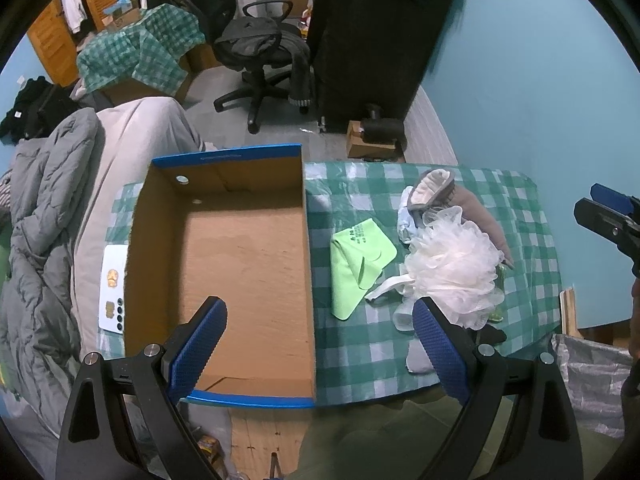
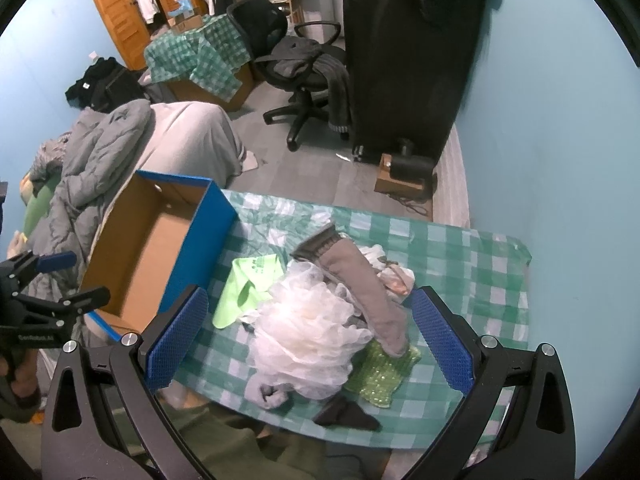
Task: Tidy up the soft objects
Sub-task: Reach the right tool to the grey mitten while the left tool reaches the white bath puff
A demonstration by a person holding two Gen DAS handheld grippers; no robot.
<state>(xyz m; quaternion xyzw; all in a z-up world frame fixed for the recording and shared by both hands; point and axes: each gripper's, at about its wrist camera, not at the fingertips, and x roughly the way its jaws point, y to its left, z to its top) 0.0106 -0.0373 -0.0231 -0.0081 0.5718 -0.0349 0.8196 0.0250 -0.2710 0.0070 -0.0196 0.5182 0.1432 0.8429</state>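
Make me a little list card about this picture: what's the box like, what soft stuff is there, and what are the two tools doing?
box: blue cardboard box, open top, nothing inside
surface: green checked cloth
soft pile: white mesh pouf, grey-brown sock, lime green cloth, all beside the box, none in it
left tool: left tool open, holding nothing, over the box's near edge
right tool: right tool open, holding nothing, over the pouf
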